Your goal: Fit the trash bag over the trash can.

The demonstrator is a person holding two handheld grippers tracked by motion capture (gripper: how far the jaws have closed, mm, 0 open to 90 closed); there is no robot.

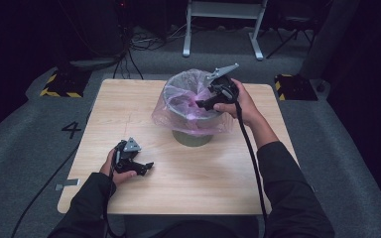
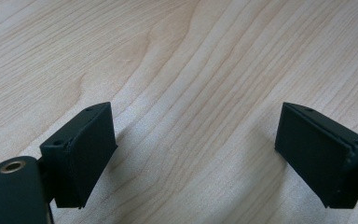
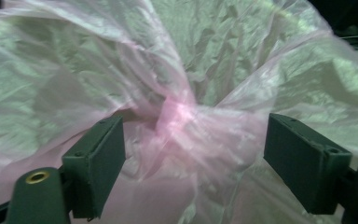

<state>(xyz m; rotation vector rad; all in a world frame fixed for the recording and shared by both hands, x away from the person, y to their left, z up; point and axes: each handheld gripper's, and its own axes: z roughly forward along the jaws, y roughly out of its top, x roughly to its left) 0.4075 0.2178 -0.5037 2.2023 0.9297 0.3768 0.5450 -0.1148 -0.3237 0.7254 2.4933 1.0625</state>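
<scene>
High view: at 8 o'clock the left gripper point(image 1: 146, 167) idles on the table point(image 1: 203, 178), jaws wide and empty. At 12 o'clock stands the bin point(image 1: 192, 136), its pink bag point(image 1: 178, 111) draped over the rim. The right gripper point(image 1: 201, 105) sits at the bin's 3 o'clock, jaws wide astride a gathered bag fold, probably to tuck it.

Pink translucent bag point(image 1: 191, 116), grey bin point(image 1: 192, 138), pale wood-grain table point(image 1: 193, 183) (black jaws)
</scene>
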